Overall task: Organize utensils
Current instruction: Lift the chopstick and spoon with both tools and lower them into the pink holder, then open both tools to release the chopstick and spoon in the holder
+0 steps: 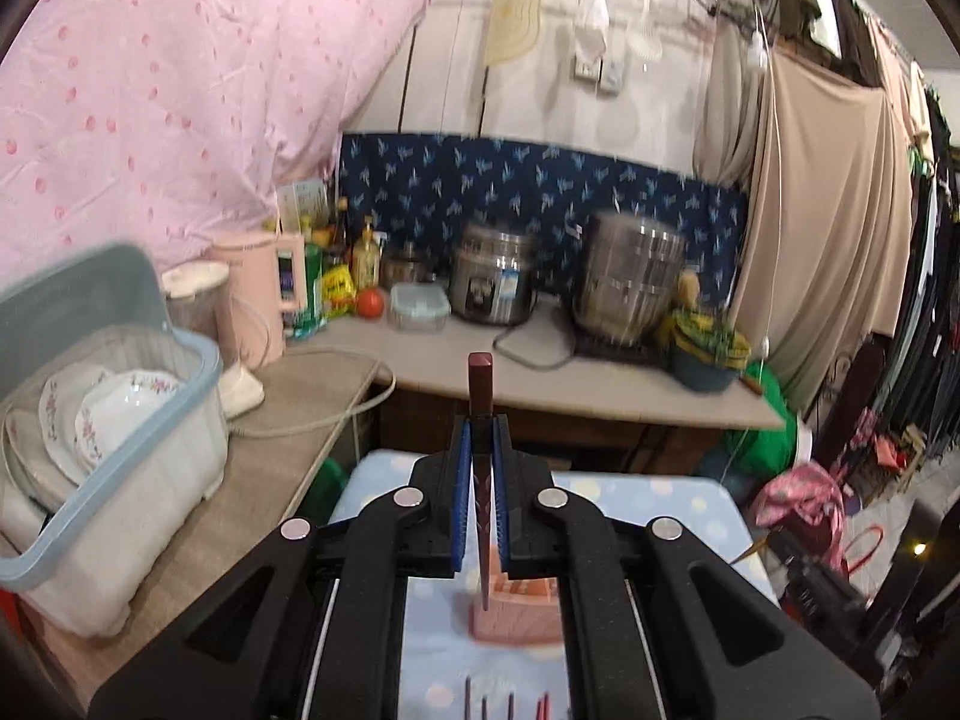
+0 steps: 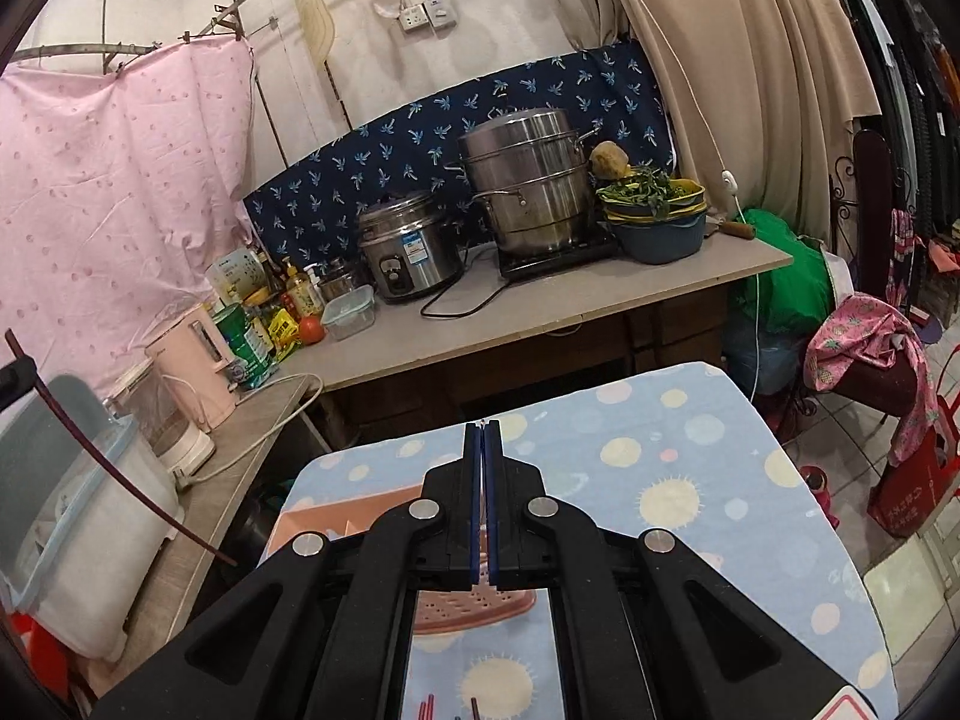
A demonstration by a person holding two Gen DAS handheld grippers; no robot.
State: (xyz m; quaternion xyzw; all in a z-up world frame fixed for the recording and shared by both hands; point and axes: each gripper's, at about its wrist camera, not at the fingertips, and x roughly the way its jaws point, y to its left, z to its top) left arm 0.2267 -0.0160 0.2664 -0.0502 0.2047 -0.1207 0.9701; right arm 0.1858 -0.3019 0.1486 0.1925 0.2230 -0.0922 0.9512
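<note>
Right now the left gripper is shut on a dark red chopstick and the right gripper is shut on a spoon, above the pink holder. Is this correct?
Not quite. The left gripper is indeed shut on the dark red chopstick, above the pink holder. But the right gripper holds no spoon: the right wrist view shows its pads closed together with no spoon between them.

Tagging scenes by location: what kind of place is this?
Likely a makeshift kitchen corner in a lived-in room. A rice cooker and stacked steamer pot sit on the counter, plates in a dish bin, and clothes hang at right.
</note>
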